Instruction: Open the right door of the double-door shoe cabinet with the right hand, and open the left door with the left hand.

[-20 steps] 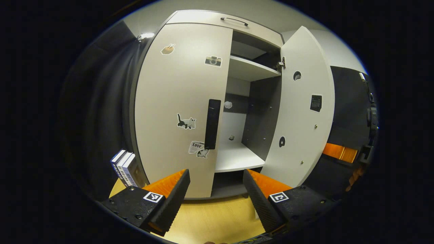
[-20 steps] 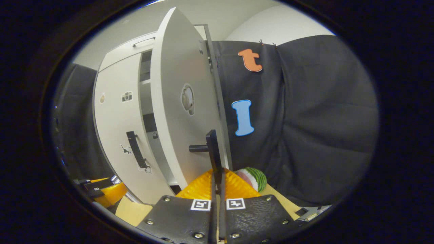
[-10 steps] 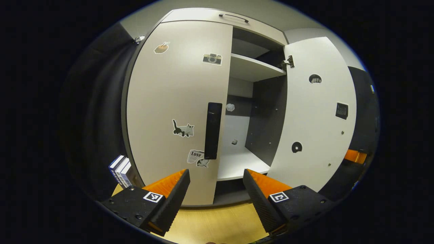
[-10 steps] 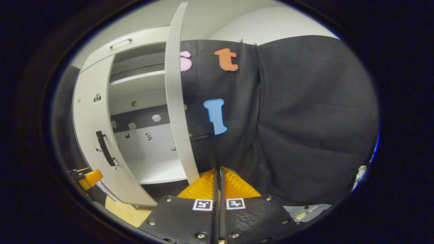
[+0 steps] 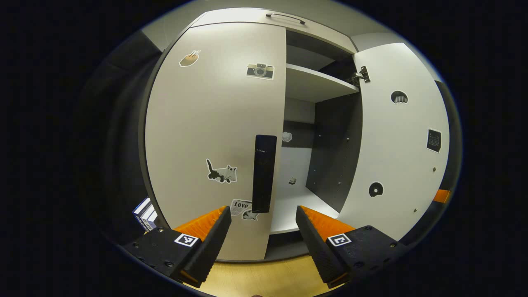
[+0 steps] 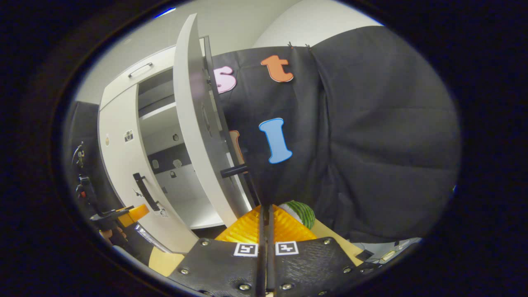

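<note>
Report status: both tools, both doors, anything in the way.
Right tool shut on right door's handle, door swung open. Left tool open before left door's handle, door closed. Path clear.

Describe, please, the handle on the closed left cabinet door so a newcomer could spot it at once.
Start at the tall pale cabinet and take its closed left door. Along that door's right edge, about mid-height, runs the handle, a black upright bar. The cat sticker beside it is flat and pictorial; the handle is plain, long and solid.
</note>
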Demonstrator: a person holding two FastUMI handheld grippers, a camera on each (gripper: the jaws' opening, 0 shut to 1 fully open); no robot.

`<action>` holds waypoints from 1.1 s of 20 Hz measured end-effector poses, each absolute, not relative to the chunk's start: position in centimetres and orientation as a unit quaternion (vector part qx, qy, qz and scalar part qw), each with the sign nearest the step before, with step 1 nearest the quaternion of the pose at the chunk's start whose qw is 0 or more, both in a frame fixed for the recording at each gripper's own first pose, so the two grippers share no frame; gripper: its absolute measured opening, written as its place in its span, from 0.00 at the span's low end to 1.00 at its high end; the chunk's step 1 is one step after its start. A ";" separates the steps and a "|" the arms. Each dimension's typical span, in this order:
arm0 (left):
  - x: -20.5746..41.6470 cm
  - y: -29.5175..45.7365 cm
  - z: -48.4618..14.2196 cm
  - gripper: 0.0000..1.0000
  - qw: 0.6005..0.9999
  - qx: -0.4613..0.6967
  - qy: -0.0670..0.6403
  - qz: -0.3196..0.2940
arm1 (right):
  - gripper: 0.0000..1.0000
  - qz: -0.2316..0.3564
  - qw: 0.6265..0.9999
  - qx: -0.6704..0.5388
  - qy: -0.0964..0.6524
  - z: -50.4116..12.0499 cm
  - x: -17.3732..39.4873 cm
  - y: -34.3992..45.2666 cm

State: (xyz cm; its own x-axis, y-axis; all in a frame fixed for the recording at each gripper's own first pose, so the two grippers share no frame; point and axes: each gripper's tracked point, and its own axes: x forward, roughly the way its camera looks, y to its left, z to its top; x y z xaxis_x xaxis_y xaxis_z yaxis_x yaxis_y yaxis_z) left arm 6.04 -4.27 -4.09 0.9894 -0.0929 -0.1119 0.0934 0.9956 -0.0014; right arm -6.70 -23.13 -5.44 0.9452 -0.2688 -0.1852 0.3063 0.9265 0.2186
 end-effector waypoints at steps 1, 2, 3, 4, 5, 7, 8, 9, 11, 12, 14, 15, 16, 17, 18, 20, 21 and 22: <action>6.5 -4.3 -3.9 0.98 0.998 0.000 0.054 -0.045 | 0.01 -0.142 0.979 0.123 0.078 -5.4 -6.4 -23.0; 6.9 -4.3 -3.8 0.98 0.998 -0.001 0.053 -0.043 | 0.01 -0.138 0.980 0.123 0.076 -5.3 -6.4 -23.0; 7.3 -4.2 -3.8 0.98 0.998 -0.002 0.054 -0.040 | 0.01 -0.136 0.980 0.123 0.076 -5.4 -6.4 -23.0; 7.7 -4.1 -3.7 0.98 0.998 -0.001 0.054 -0.036 | 0.01 -0.136 0.980 0.123 0.076 -5.4 -6.4 -23.2; 8.2 -3.9 -3.7 0.98 0.998 -0.001 0.054 -0.033 | 0.02 -0.133 0.980 0.124 0.077 -5.4 -6.5 -23.2; 9.1 -3.9 -3.7 0.98 0.998 -0.003 0.054 -0.028 | 0.02 -0.128 0.981 0.122 0.077 -5.4 -6.4 -23.2; 9.4 -3.8 -3.8 0.98 0.998 -0.003 0.054 -0.025 | 0.02 -0.126 0.982 0.120 0.078 -5.4 -6.4 -23.2; 9.8 -3.7 -3.9 0.98 0.998 -0.002 0.054 -0.023 | 0.02 -0.125 0.982 0.116 0.078 -5.4 -6.4 -23.3; 10.5 -3.6 -3.9 0.98 0.998 -0.002 0.055 -0.018 | 0.02 -0.121 0.984 0.109 0.079 -5.4 -6.3 -23.3; 10.7 -3.6 -4.0 0.98 0.998 -0.003 0.055 -0.015 | 0.02 -0.118 0.984 0.107 0.079 -5.4 -6.4 -23.3; 11.4 -3.4 -4.0 0.98 0.998 -0.006 0.054 -0.012 | 0.02 -0.117 0.985 0.102 0.079 -5.4 -6.3 -23.4; 11.7 -3.4 -4.0 0.98 0.998 -0.007 0.054 -0.011 | 0.02 -0.115 0.985 0.101 0.079 -5.4 -6.3 -23.4; 12.0 -3.4 -4.0 0.98 0.999 -0.007 0.053 -0.009 | 0.02 -0.113 0.985 0.102 0.078 -5.3 -6.3 -23.4; 12.3 -3.3 -4.0 0.95 0.999 -0.006 0.053 -0.006 | 0.02 -0.111 0.985 0.102 0.078 -5.4 -6.2 -23.3; 12.6 -3.2 -4.1 0.95 0.999 -0.003 0.053 -0.004 | 0.02 -0.110 0.986 0.100 0.079 -5.4 -6.2 -23.3; 13.2 -3.1 -4.0 0.91 0.999 0.007 0.051 -0.003 | 0.02 -0.108 0.986 0.096 0.079 -5.4 -6.2 -23.4; 13.3 -3.0 -3.9 0.87 0.999 0.011 0.049 0.002 | 0.02 -0.106 0.987 0.095 0.078 -5.4 -6.1 -23.3; 13.4 -3.0 -4.0 0.86 0.999 0.010 0.049 0.007 | 0.02 -0.106 0.987 0.094 0.079 -5.5 -6.0 -23.3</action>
State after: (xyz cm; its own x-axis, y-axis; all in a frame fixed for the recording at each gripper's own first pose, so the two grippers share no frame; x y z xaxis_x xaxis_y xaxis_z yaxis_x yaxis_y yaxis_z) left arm 13.38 -3.04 -3.99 0.9952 0.0152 -0.0971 -0.0132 0.9997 0.0215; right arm -5.99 -23.31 -5.51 0.9651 -0.1942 -0.1756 0.2238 0.9600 0.1682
